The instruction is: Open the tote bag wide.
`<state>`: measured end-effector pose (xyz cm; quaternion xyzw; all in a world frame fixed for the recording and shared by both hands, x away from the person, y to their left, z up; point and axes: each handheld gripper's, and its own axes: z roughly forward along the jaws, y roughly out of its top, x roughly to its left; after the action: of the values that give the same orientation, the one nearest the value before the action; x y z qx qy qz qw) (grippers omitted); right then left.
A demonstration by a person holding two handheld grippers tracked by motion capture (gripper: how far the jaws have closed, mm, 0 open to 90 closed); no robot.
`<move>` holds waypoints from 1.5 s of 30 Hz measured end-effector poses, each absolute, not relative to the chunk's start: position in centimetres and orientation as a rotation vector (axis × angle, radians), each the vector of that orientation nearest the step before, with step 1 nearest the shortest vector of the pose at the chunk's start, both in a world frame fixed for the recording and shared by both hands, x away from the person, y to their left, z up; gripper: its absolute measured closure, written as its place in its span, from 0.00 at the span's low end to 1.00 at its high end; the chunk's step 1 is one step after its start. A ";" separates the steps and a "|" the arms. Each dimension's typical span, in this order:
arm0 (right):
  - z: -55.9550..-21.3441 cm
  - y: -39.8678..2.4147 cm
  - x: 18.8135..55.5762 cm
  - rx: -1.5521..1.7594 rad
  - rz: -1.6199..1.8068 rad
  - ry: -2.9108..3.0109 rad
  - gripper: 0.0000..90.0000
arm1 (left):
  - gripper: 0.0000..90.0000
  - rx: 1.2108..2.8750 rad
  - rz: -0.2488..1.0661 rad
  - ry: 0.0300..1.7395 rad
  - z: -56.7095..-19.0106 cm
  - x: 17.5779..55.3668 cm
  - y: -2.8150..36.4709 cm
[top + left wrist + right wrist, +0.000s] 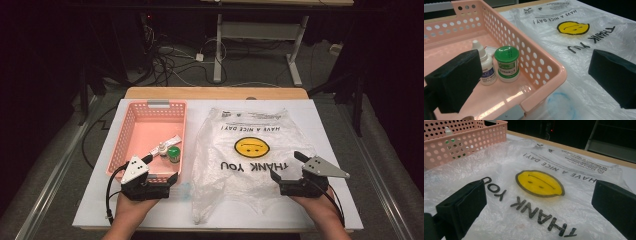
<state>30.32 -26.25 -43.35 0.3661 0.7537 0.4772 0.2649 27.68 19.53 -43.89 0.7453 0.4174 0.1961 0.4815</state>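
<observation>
High view: bag [245,160] flat on table, bottles [169,152] in basket [131,131]. Left gripper [161,170], right gripper [283,165]: jaws apart, empty. Likely packing: nothing bagged yet, all left.

A lab or recording studio is showing here: black curtains are hanging around the space, loose cables [167,62] are lying tangled on the grey floor well beyond the left gripper [161,170], and an adjustable desk frame [260,40] is standing behind the white table [330,130].
</observation>
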 end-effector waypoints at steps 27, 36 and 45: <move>-43.4 -33.8 32.2 1.233 1.181 1.912 0.03 | 0.00 1.849 0.490 0.993 -43.8 27.4 18.8; -44.4 -35.6 32.7 1.318 1.138 1.904 0.07 | 0.00 1.851 0.484 0.997 -43.9 27.4 18.9; -46.2 -36.6 34.5 1.405 1.056 1.988 0.20 | 0.00 1.858 0.474 0.994 -44.3 27.5 18.5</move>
<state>34.47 -36.59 -46.20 0.5138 0.7269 0.3861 0.2419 27.52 18.54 -44.27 0.7586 0.4059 0.1937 0.4714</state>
